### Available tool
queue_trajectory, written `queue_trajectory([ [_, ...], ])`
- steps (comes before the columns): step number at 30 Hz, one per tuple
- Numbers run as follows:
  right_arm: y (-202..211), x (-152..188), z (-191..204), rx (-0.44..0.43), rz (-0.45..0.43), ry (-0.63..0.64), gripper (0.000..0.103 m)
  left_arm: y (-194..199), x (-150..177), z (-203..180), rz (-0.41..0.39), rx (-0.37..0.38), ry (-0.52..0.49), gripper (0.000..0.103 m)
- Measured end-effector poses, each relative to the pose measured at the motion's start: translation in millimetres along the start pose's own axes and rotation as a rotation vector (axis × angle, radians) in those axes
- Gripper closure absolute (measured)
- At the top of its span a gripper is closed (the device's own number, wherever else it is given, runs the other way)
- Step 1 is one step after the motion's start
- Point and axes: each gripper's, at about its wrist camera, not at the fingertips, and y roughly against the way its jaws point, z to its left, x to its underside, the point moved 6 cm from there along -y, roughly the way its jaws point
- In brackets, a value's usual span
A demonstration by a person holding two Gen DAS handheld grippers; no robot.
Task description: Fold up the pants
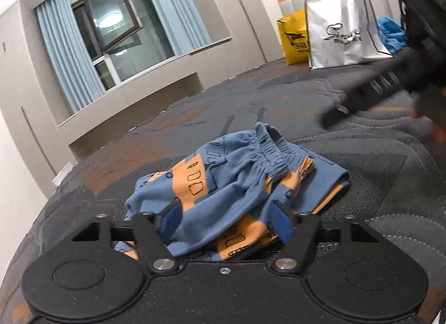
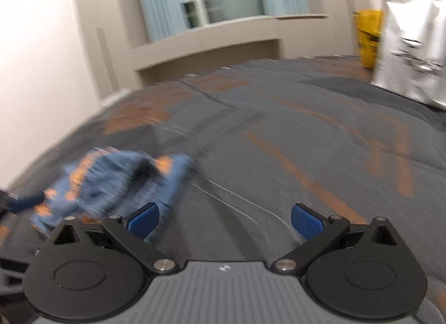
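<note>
Although the pants [image 1: 231,181] lie on the bed [image 1: 362,184] in a layered bundle, the left wrist view suggests the folding is well along but untidy: the elastic waistband sits bunched on top, and an upper layer droops loosely toward the camera. The left gripper [image 1: 225,222] is released, its two blue pads [image 1: 170,219] standing apart with that drooping cloth between them but not pinched. I judge that a smoothing or squaring-up of the bundle is left, if anything. Counted here: one pair of pants, one white bag [image 1: 343,25], one yellow bag [image 1: 294,35] and some crumpled blue material [image 1: 391,35] at the head of the bed, plus the other gripper's dark body at the upper right.

From the blurred right wrist view, the same single bundle of pants [image 2: 111,181] lies to the left, near the left pad. The right gripper [image 2: 224,220] is spread wide and empty over the bare bed [image 2: 278,142]. One white bag [image 2: 412,50] and one yellow bag [image 2: 368,36] show again.
</note>
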Motion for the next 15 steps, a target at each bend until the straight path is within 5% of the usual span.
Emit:
queue_trajectory([
  [3, -17, -17, 17, -0.180, 0.006, -0.023, 0.000, -4, 1, -1, 0.010, 0.047, 0.013, 0.048],
  [6, -38, -27, 32, -0.266, 0.030, -0.020, 0.011, -11, 3, -5, 0.033, 0.085, 0.002, 0.064],
  [11, -65, -30, 50, -0.301, 0.077, 0.000, 0.054, -16, 2, -6, 0.033, 0.120, 0.009, 0.093],
  [13, -68, -30, 52, -0.271, 0.075, 0.015, 0.078, -15, 0, -4, 0.027, 0.124, 0.027, 0.099],
  [15, -62, -31, 51, -0.280, 0.050, 0.010, 0.090, -10, -4, -3, 0.009, 0.131, 0.037, 0.100],
])
